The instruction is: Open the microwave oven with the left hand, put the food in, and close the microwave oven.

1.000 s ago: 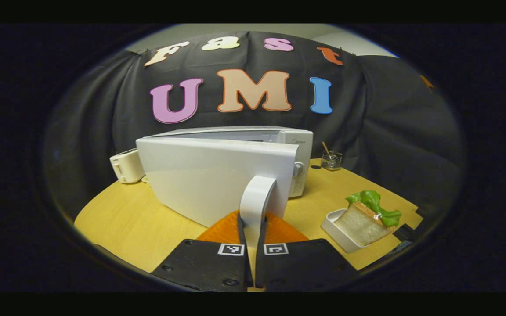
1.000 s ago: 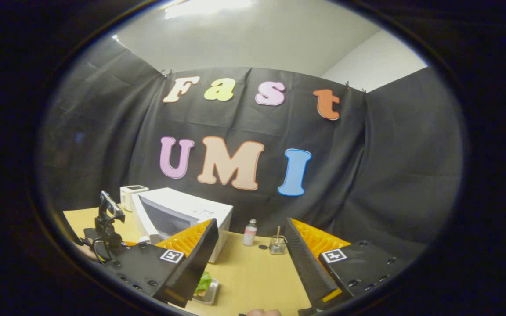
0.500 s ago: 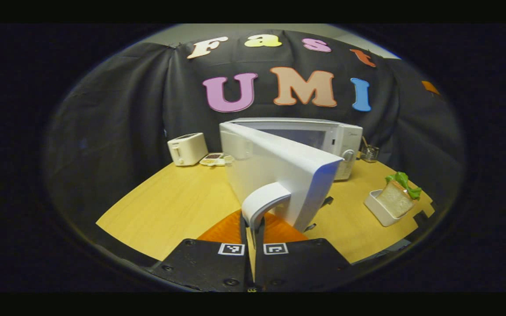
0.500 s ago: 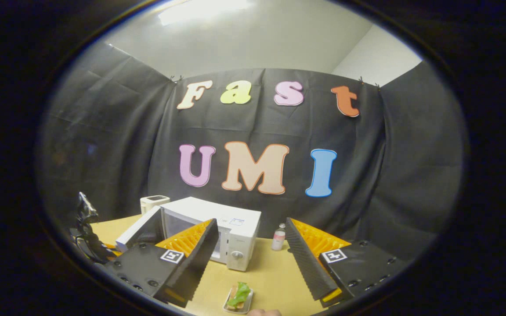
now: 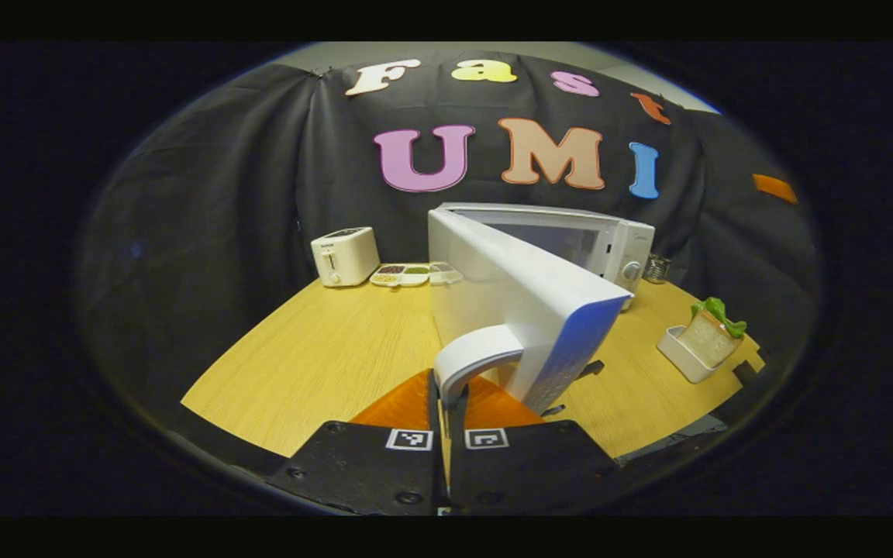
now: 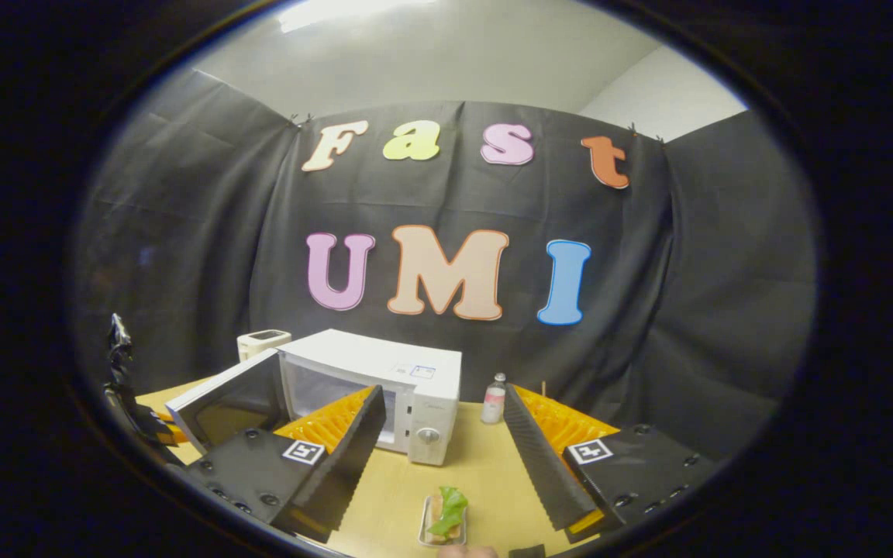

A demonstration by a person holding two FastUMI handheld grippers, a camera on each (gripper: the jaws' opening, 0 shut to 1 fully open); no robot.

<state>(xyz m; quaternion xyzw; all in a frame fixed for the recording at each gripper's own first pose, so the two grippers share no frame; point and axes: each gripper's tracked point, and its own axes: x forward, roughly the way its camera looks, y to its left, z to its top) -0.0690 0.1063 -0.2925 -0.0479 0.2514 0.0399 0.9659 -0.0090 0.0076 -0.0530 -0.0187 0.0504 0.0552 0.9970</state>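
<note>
Between left tool (image 5: 445, 399) fingers, door handle (image 5: 471, 358)

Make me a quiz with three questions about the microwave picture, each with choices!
1. Where is the sandwich?
A. inside the microwave
B. in a small white tray on the table
C. on the toaster

2. What colour is the toaster?
A. white
B. red
C. black

3. How is the microwave door?
A. shut
B. swung open
C. taken off

Answers: 1 B, the tray sits on the table right of the microwave. 2 A, it looks white. 3 B, the left gripper pinches the door handle with the door swung out.
</note>
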